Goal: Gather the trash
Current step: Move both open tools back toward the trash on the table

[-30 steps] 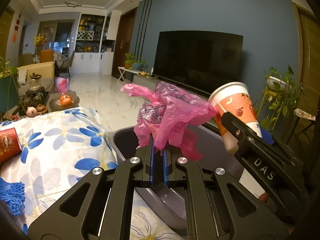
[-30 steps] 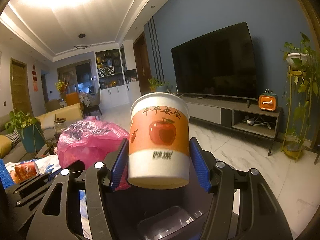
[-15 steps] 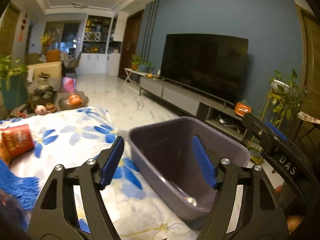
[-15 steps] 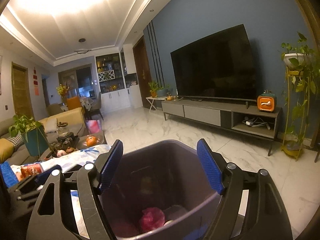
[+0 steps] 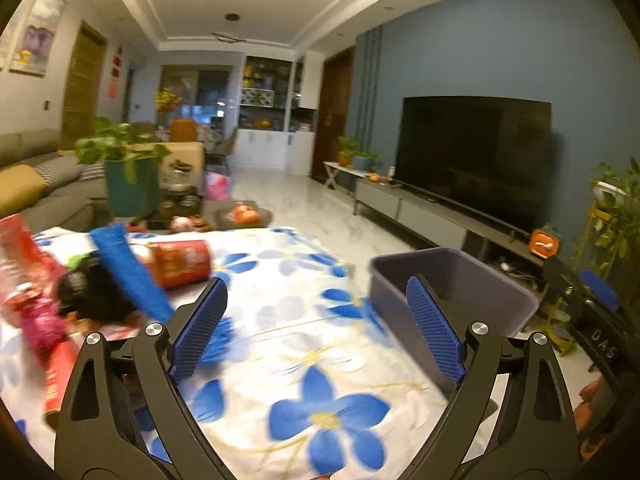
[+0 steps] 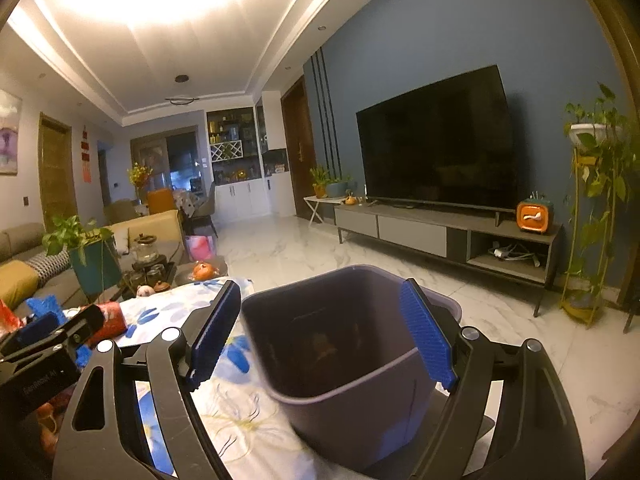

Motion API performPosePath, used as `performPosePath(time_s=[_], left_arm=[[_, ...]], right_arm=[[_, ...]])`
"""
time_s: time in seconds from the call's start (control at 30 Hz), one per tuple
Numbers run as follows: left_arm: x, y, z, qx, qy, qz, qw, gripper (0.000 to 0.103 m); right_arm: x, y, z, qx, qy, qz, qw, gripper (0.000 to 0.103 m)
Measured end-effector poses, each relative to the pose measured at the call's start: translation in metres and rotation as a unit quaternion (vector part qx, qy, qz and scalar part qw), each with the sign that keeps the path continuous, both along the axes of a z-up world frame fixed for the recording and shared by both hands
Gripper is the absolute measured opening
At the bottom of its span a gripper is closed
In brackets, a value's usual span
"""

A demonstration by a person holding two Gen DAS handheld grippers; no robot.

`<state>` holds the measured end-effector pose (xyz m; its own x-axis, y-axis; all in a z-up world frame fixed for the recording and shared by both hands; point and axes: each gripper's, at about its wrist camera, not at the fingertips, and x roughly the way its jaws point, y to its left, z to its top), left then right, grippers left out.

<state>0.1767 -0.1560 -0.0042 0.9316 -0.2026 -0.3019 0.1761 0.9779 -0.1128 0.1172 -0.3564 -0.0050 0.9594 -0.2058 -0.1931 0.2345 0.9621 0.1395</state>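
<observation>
The grey trash bin (image 6: 340, 360) stands at the right edge of the flowered table; it also shows in the left wrist view (image 5: 452, 288). My right gripper (image 6: 322, 336) is open and empty just above and in front of the bin. My left gripper (image 5: 316, 332) is open and empty over the flowered cloth (image 5: 320, 380), left of the bin. Trash lies at the table's left: a red cup on its side (image 5: 180, 262), a blue net cloth (image 5: 128, 276), a dark object (image 5: 92, 296), red wrappers (image 5: 24, 264) and a pink scrap (image 5: 44, 328).
A TV (image 6: 436, 152) on a low cabinet (image 6: 440, 232) fills the blue wall to the right. A coffee table with a tea set (image 6: 148, 264) and a potted plant (image 5: 128, 176) stand beyond the table. A tall plant stand (image 6: 592, 216) is far right.
Both grippers opened and dropped the pink bag and the paper cup into the bin. The left gripper then swung left toward the trash pile; the right one pulled back slightly.
</observation>
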Motion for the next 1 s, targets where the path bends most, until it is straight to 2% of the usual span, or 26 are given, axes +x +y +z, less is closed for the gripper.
performPosePath(time_s=[0.4,0.53,0.7,1.0], left_arm=[[-0.050,0.070,-0.016,0.010,-0.001,0.073,0.9973,0.090],[-0.064,0.100,-0.024,0.002,0.010,0.106,0.9943,0.090],[-0.083,0.135,-0.037,0.015,0.011,0.145,0.9892,0.090],[-0.096,0.170,-0.054,0.007,0.031,0.168,0.9853,0.090]], right_arm=[[-0.034,0.057,0.006,-0.017,-0.004,0.050,0.999,0.079],[-0.039,0.084,0.002,-0.022,0.000,0.079,0.997,0.079],[-0.044,0.112,-0.001,-0.022,0.004,0.112,0.993,0.079],[-0.042,0.149,-0.014,-0.025,0.015,0.155,0.988,0.079]])
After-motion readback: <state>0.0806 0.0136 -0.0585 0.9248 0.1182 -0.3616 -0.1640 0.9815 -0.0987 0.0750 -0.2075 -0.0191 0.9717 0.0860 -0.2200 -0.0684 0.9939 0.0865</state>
